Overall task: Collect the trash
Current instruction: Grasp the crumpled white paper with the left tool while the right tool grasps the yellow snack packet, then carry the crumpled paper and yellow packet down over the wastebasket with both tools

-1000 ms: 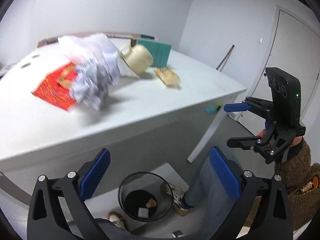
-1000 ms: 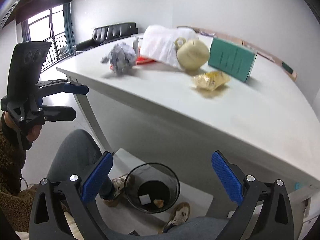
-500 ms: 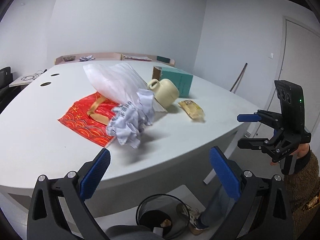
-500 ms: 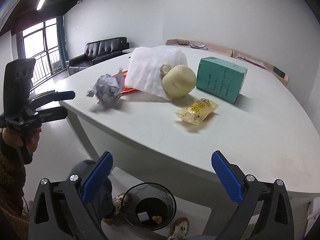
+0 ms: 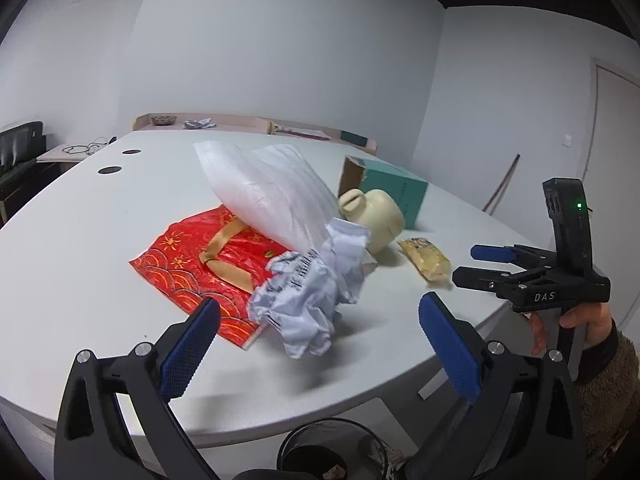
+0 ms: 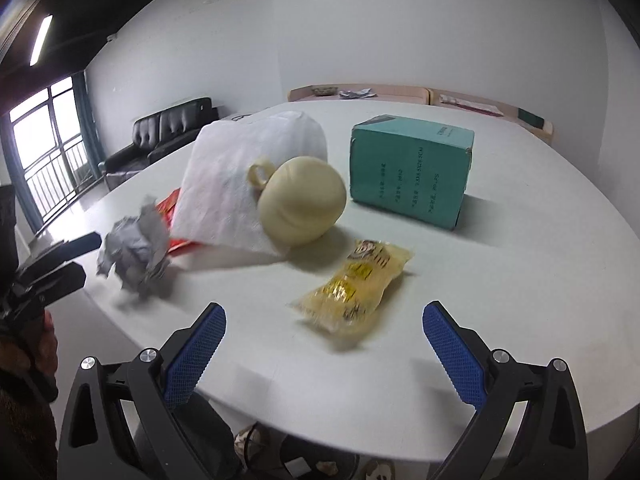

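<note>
Your left claw (image 5: 320,344) is spread wide, nothing between its blue pads (image 5: 190,354). Just below it, under the table (image 5: 80,248) edge, sits the mesh bin (image 5: 320,444), dark inside with a scrap or two at the bottom. Straight ahead of the left claw, close and roughly centred between the fingers, lies the paper wad (image 5: 312,296), crumpled white with black print, resting on the table and overlapping the corner of the red bag (image 5: 200,256).

Your right claw (image 6: 322,346) is also wide apart and empty. Directly ahead of it, just past the fingertips, lies the yellow packet (image 6: 354,284), flat on the table and blurred. Seen from the right claw, the wad sits ahead-left, near the table edge, with the left claw further left beside it.

Farther from both claws: the cream jug (image 6: 302,202) lies on its side, touching the white plastic bag (image 6: 240,176) that leans over the red bag. The teal box (image 6: 410,168) stands upright beyond the packet, ahead-right of the jug. A black sofa (image 6: 160,136) sits far left by the window.
</note>
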`<state>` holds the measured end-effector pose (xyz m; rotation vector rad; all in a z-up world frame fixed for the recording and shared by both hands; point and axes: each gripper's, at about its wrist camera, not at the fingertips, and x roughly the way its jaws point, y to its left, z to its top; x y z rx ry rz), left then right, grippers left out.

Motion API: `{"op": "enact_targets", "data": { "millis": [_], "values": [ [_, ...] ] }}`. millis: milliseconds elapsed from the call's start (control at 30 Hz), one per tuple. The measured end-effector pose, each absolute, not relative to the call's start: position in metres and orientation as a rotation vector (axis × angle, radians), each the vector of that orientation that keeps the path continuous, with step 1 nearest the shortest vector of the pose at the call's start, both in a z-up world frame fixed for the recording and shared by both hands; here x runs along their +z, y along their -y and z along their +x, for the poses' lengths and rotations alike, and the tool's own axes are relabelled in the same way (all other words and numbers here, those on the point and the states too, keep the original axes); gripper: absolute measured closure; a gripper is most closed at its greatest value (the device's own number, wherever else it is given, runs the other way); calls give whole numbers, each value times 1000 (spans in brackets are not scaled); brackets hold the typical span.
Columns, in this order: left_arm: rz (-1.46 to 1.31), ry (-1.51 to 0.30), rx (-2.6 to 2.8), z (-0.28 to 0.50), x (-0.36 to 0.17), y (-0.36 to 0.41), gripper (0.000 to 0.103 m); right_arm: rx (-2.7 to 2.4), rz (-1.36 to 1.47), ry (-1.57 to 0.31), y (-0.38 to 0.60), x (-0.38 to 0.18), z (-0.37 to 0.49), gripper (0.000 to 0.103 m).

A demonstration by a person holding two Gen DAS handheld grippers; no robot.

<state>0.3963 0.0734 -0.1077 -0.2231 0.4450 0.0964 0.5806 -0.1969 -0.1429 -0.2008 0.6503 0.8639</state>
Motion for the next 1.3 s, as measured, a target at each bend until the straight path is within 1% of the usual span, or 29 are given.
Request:
{"op": "enact_targets", "data": {
  "millis": [200, 233, 267, 333, 367, 400, 467, 500, 567, 633, 733, 1300],
  "values": [
    [-270, -430, 132, 411, -107, -85, 4, 797, -200, -667, 183, -152, 598, 5],
    [-282, -437, 127, 415, -108, -86, 5, 793, -188, -669, 182, -154, 600, 12],
    [-297, -442, 115, 416, -109, -87, 6, 783, -184, -672, 180, -155, 602, 26],
    [-302, -449, 109, 419, -111, -87, 16, 760, -215, -682, 174, -159, 605, 41],
    [-289, -456, 125, 420, -111, -86, 27, 755, -221, -694, 171, -162, 607, 48],
    [-280, -463, 132, 422, -112, -85, 40, 754, -217, -702, 170, -164, 608, 52],
    [-274, -483, 128, 424, -114, -83, 53, 747, -218, -697, 167, -165, 609, 57],
    [-267, -494, 124, 424, -114, -82, 58, 749, -216, -690, 167, -164, 609, 59],
    [-264, -500, 116, 423, -114, -82, 62, 749, -225, -677, 166, -163, 606, 73],
    [-268, -494, 109, 418, -112, -81, 64, 761, -244, -661, 165, -162, 601, 76],
    [-267, -491, 89, 415, -110, -79, 65, 788, -227, -664, 167, -160, 598, 77],
    [-216, -505, 65, 405, -106, -62, 65, 824, -263, -613, 189, -148, 556, 77]
  ]
}}
